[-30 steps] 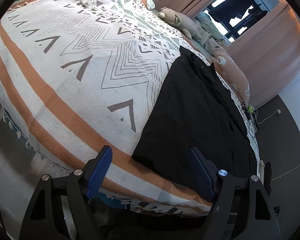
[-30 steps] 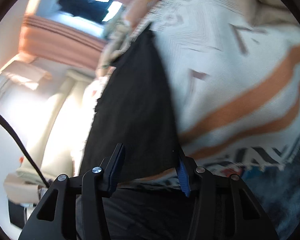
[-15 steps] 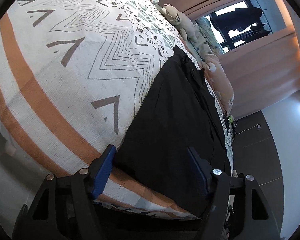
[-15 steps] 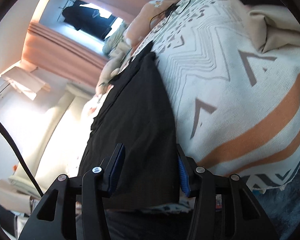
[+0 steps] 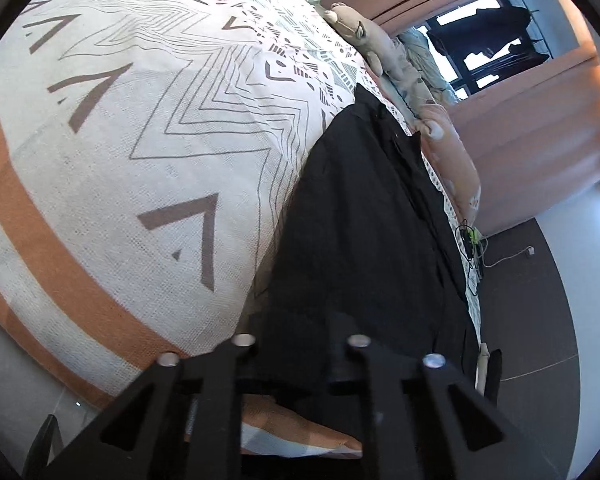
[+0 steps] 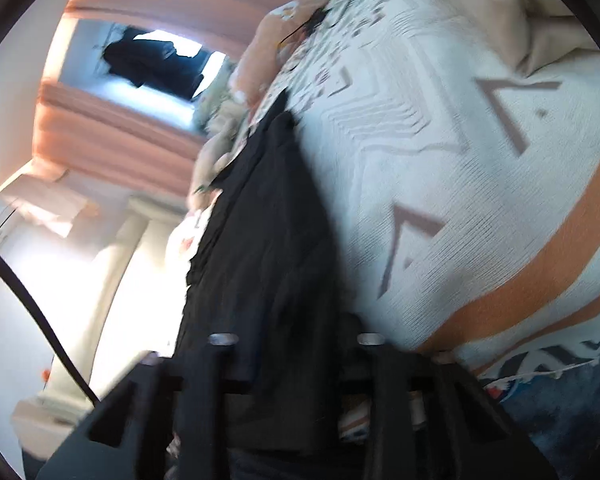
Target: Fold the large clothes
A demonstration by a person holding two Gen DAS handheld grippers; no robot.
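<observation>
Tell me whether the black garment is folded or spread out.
Spread out: the black garment lies long and flat on the patterned blanket.

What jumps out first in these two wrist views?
A long black garment runs down the patterned white-and-orange bedspread, its near edge at the bed's edge. Both the left gripper and right gripper are at that edge, fingers lost in the dark cloth. Beyond, plush toys line the far side.
</observation>
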